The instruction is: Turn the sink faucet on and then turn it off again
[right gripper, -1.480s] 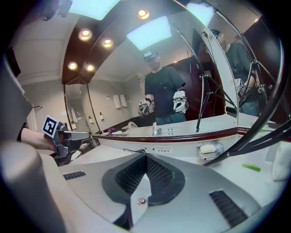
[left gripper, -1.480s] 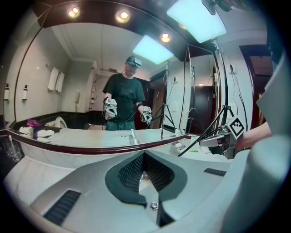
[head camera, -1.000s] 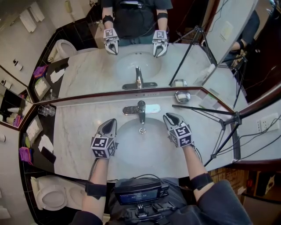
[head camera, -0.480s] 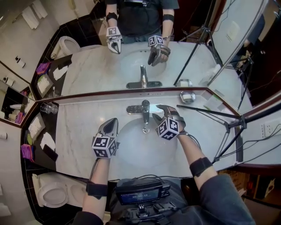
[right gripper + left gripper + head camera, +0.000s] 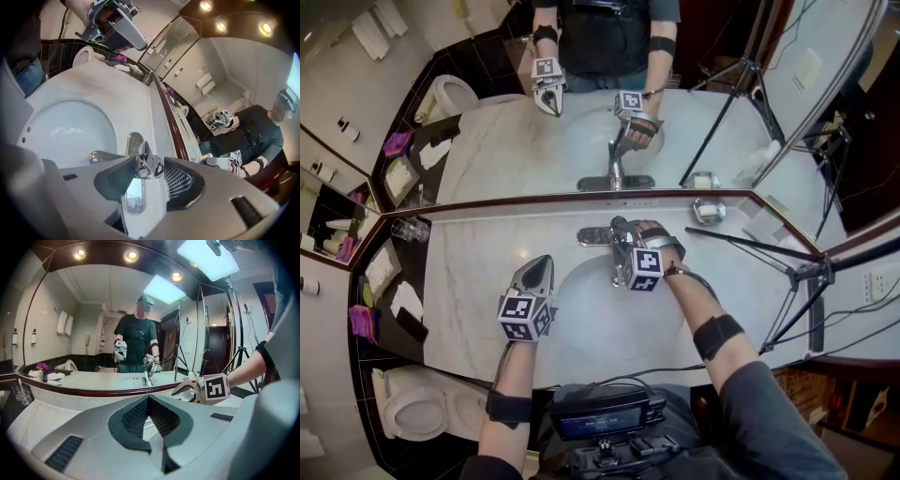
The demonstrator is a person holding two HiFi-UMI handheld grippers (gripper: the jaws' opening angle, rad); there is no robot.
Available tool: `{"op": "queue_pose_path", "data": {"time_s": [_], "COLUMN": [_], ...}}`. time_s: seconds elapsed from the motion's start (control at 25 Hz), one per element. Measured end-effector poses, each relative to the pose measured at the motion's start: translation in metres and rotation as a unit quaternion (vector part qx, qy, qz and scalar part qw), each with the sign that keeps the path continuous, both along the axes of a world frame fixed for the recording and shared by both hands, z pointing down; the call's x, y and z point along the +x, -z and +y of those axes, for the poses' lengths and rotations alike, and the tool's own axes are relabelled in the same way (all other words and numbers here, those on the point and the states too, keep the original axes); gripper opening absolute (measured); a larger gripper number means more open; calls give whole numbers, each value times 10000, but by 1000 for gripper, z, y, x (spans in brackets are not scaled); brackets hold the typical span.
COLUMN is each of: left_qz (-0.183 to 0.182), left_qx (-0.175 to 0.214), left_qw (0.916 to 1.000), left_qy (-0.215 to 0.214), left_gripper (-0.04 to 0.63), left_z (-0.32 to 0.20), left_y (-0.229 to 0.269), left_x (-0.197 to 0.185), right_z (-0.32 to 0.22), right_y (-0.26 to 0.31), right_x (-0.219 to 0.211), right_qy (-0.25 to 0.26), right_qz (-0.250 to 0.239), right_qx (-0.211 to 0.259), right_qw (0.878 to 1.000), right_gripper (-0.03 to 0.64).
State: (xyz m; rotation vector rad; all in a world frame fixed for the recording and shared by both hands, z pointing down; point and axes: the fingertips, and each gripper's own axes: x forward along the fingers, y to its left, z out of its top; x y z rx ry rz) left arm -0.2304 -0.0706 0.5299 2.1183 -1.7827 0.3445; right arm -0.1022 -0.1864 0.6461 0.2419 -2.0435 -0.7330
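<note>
Nearest the camera, a dark device with a small screen (image 5: 595, 412) is seen strapped at the person's chest, and a white toilet (image 5: 412, 414) is seen low at the left, beside the table (image 5: 469, 291) of pale marble. The left gripper (image 5: 541, 260) is held over the left rim of the sink (image 5: 591, 323), pointing towards the wall; its jaws are pressed together and nothing is caught between them. Across the basin, the right gripper (image 5: 150, 162) is rolled onto its side (its marker cube is turned up towards the head camera) and is brought against the faucet (image 5: 107, 156), which is mounted on the table at the back edge of the sink, its spout reaching out over the basin. The right gripper's jaws have just been opening and are now spread wide, with the chrome lever (image 5: 150, 154) on top of the faucet framed between them; a firm press of the pads on the lever is not seen. Further back, a clear tumbler (image 5: 411, 230) is set at the table's left rear corner and a soap dish (image 5: 709, 210) at its right rear, near the leg of a black tripod (image 5: 797, 274). Behind the table, the whole scene is doubled in a large wall mirror (image 5: 487, 150).
</note>
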Motion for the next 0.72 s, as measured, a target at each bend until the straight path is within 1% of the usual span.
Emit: {"op": "queue_pose_path", "data": {"time_s": [0.08,0.12,0.2,0.4,0.6,0.72], "left_qz": [-4,-4,3,52,81,90], "left_qx": [-15,-22,-35,-70,-62,-59], "left_qw": [10000,10000,10000,10000,9999,9999], "left_qy": [18,26,33,15,-28,-29], "left_gripper": [-14,-14,-14,-14,-14,-14], "left_z": [1,1,2,0,-5,-5], "left_y": [-2,-2,-4,-9,-11,-9], "left_x": [-2,-2,-2,1,8,7], "right_z": [4,6,9,9,8,10], "right_y": [-12,-18,-23,-22,-22,-21], "right_x": [-1,0,0,-2,0,-2], "right_qy": [99,143,169,182,98,138], "right_qz": [179,255,312,420,434,494], "right_qx": [-93,-144,-160,78,186,229], "right_qw": [9997,9995,9992,9989,9988,9984], "right_gripper": [206,182,179,168,150,149]}}
